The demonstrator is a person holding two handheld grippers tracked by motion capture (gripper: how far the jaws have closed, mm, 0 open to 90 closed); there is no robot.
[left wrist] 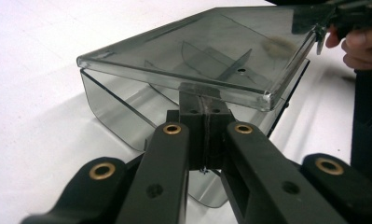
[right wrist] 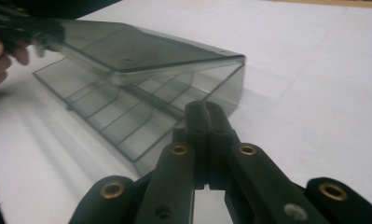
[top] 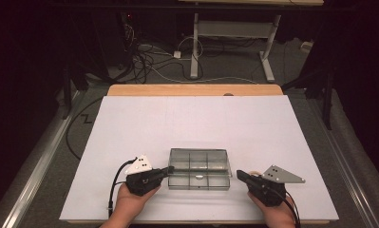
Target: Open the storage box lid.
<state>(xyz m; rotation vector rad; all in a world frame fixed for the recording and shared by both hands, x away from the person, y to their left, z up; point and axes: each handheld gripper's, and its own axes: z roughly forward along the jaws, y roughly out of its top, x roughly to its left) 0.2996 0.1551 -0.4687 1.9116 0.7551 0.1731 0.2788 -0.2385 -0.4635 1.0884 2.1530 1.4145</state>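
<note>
Clearly we risk the lid (left wrist: 193, 51) slipping shut, since our left gripper (top: 167, 170) pinches only its edge at lower centre, while our right gripper (top: 240, 175) waits clenched, empty, beside the box (top: 199, 176).

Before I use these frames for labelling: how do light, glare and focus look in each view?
High view: white table evenly lit, surroundings dark, box small but sharp. Left gripper view: lid sharp, a dull smudge near its far corner, hand soft. Right gripper view: box slightly soft, far hand blurred, table bright.
</note>
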